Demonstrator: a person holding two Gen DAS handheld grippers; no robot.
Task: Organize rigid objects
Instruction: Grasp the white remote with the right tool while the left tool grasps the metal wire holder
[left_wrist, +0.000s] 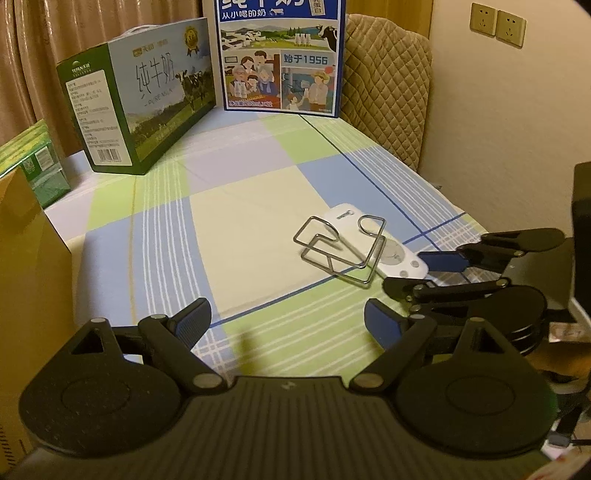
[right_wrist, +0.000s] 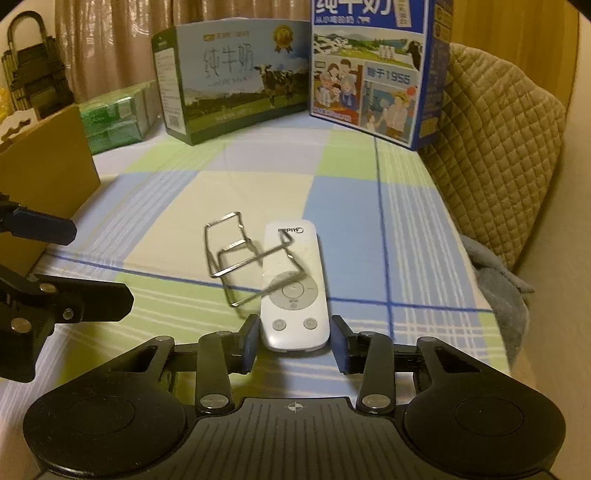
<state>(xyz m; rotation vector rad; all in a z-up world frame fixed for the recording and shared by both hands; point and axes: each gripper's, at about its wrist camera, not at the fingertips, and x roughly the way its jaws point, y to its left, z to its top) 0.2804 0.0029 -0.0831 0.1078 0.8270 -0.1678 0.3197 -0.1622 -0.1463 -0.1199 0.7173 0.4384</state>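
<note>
A white remote (right_wrist: 294, 314) lies on the checked cloth (right_wrist: 229, 192), its button end toward me. My right gripper (right_wrist: 295, 334) has its blue pads (right_wrist: 252, 334) against both sides of that near end, shut on it. A bent metal wire stand (right_wrist: 251, 260) lies tipped beside the remote, with one wire loop resting across the remote's top. In the left wrist view the remote (left_wrist: 391, 258) and wire stand (left_wrist: 334, 269) sit right of centre, with the right gripper (left_wrist: 424, 273) closed on the remote's end. My left gripper (left_wrist: 288, 317) hovers open over the cloth, nothing between its fingers.
A green milk carton box (left_wrist: 147, 96) and a tall blue milk box (left_wrist: 280, 59) stand at the far edge. A green shrink-wrapped pack (left_wrist: 33, 162) and a brown cardboard box (left_wrist: 26, 280) are at the left. A quilted chair back (left_wrist: 388, 88) borders the right side.
</note>
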